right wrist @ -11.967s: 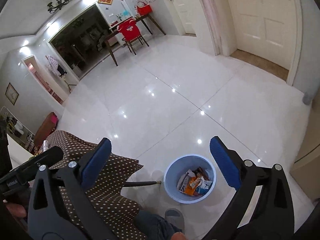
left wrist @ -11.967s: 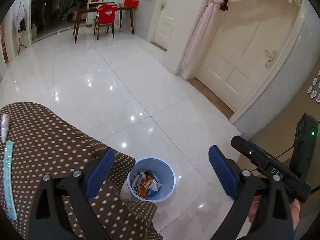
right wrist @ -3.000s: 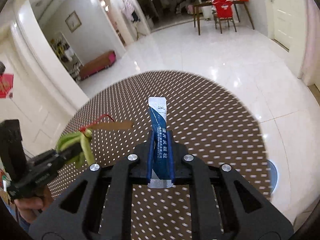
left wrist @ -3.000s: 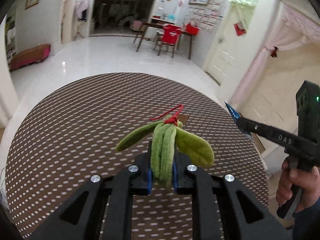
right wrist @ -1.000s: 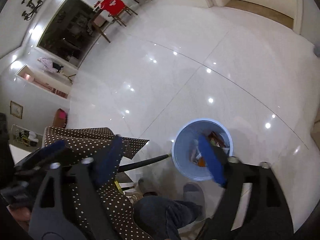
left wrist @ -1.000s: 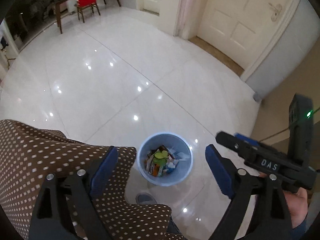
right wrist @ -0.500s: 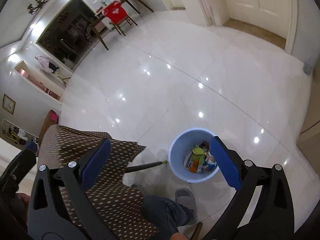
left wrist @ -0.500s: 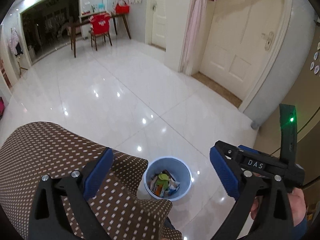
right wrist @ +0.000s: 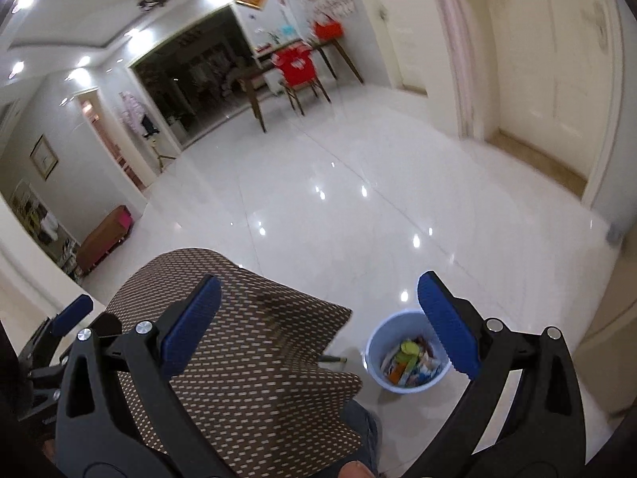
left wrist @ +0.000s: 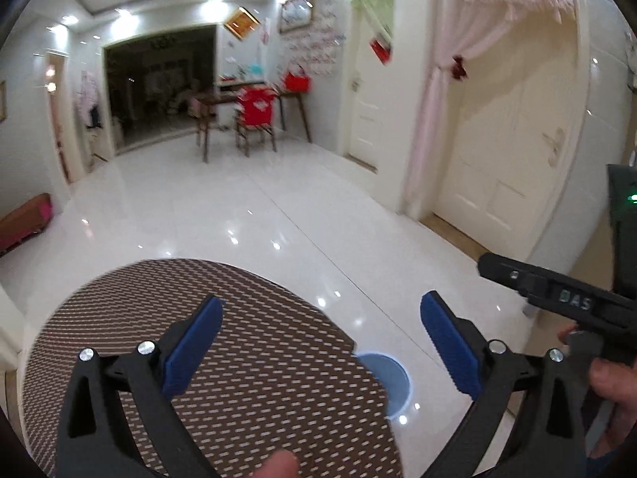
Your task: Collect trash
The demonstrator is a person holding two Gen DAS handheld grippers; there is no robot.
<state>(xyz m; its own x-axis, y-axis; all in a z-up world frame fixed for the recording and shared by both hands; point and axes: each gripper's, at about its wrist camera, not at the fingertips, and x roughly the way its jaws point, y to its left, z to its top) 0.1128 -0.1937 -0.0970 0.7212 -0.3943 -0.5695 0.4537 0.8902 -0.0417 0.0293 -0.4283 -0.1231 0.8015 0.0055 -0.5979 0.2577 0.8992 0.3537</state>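
Note:
A light blue trash bin (right wrist: 406,358) stands on the white floor beside the table, with a green peel and several wrappers inside. In the left wrist view only part of the bin's rim (left wrist: 392,378) shows past the table edge. My left gripper (left wrist: 318,342) is open and empty above the brown dotted tablecloth (left wrist: 239,358). My right gripper (right wrist: 318,326) is open and empty above the table edge (right wrist: 258,358), left of the bin. The right gripper also shows at the right of the left wrist view (left wrist: 557,298).
The round table's cloth hangs over the edge near the bin. A wooden table with a red-covered chair (left wrist: 254,115) stands far across the glossy floor. Cream doors (left wrist: 513,159) and a pink curtain are at the right. A low bench (right wrist: 103,239) is at the left wall.
Both grippers have tilted up from the bin toward the room and table. The green peel and blue packet held three seconds ago are no longer held; the peel lies in the bin.

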